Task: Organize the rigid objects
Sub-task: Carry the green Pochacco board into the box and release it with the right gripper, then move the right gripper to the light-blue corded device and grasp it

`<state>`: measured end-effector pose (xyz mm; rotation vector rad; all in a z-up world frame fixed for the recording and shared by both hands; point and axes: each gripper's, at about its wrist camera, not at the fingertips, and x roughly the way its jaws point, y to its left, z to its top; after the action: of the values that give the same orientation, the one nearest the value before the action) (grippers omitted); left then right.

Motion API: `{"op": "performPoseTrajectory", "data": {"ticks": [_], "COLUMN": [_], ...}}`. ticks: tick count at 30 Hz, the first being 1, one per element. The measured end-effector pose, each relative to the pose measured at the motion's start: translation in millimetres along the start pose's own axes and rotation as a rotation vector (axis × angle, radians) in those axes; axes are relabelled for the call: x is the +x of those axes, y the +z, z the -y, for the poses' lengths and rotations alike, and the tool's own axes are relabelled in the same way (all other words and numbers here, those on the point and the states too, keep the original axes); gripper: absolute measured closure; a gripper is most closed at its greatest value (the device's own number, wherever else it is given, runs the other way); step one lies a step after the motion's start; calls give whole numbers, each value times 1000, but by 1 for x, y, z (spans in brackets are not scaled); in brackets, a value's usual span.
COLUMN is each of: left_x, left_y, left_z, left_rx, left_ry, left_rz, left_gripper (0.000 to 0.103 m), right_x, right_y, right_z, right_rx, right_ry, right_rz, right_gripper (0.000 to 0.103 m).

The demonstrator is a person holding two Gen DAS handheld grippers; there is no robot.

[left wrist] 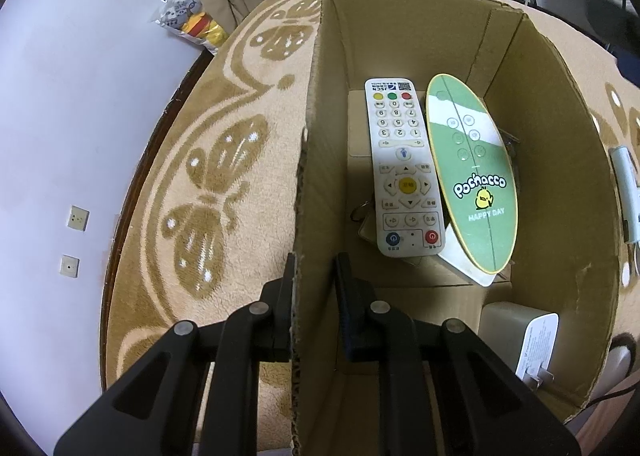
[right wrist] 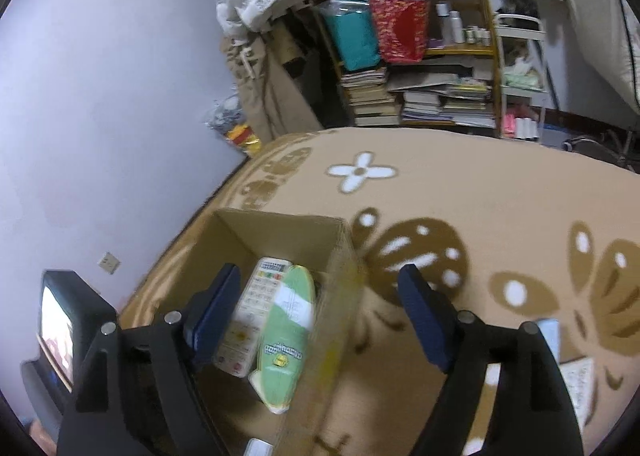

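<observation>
**Left claw straddles a box wall; right claw hangs open above**

An open brown cardboard box (left wrist: 400, 36) sits on a tan plush blanket with brown butterfly patterns (left wrist: 224, 176), beside a pale lilac wall (left wrist: 60, 96).

The left claw (left wrist: 316, 272) has one black finger on each side of the box's left wall. The outer finger lies against the cardboard; a narrow gap shows between the wall and the inner finger, so a firm grip cannot be confirmed.

Inside the box, a white rectangular remote control with coloured buttons (left wrist: 404, 168) lies flat on the floor of the box. Just to its right, touching it, a green oval card edged in yellow and printed "Pochacco Happy Day" (left wrist: 476, 184) rests tilted over a white object. A pale block with a white label (left wrist: 520, 340) stands in the near right corner.

In the right wrist view, the right claw (right wrist: 320, 284) hangs above the box with its fingers wide apart, holding nothing. Its left finger sits over the box interior, its right finger over the blanket. The box's near wall is blurred. A cluttered wooden shelf of stacked books (right wrist: 420, 96) stands beyond the blanket.
</observation>
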<state>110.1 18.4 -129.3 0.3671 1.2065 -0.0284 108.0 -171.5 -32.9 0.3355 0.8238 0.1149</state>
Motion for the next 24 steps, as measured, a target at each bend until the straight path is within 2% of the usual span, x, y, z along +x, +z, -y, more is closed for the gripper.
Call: {"op": "performPoseTrajectory", "data": {"ticks": [6, 16, 24], "left_x": [0, 0, 0], "left_y": [1, 1, 1], "left_z": [0, -3, -4], "left_rx": [-3, -12, -5], "left_ry": [-4, -14, -8], "left_rz": [-1, -3, -3], "left_gripper": [86, 86, 85], "right_x": [1, 17, 15], "right_y": [-15, -43, -52], "right_z": [33, 87, 111], "right_rx": [78, 133, 163], "right_ry": [-47, -212, -294], "right_rz": [-44, -157, -160], "right_gripper": [17, 17, 17]}}
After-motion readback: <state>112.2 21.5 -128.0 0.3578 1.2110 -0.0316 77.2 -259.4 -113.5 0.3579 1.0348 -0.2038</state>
